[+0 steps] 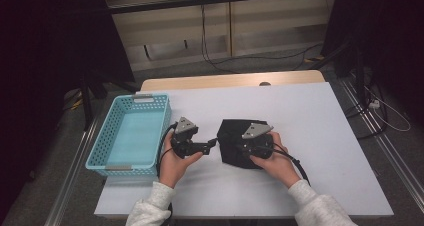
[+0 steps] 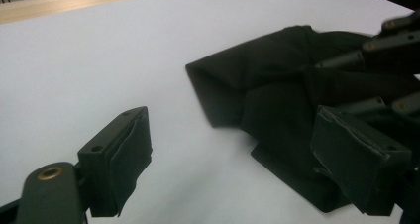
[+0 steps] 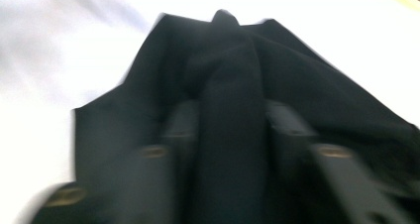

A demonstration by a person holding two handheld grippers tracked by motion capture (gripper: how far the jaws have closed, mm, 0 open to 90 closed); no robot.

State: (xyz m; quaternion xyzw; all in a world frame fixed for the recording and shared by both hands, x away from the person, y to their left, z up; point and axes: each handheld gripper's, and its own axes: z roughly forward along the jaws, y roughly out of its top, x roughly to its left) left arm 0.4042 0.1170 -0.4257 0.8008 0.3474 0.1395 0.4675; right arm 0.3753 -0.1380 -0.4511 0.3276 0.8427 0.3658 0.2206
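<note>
**Pinching a black cloth at mid-table**

Gripping a raised ridge of soft, matte black cloth (image 3: 233,135), our right gripper (image 1: 248,147) is clamping it between both pads. The crumpled, folded cloth is lying at the middle of the white table (image 1: 320,136). Our left gripper (image 1: 214,143) is hovering beside it, jaws wide apart and empty, pointing toward the cloth. A perforated turquoise basket (image 1: 105,131) is sitting at the left.

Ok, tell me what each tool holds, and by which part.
Right tool: a raised fold of the crumpled black cloth. Left tool: open, holding nothing.
</note>
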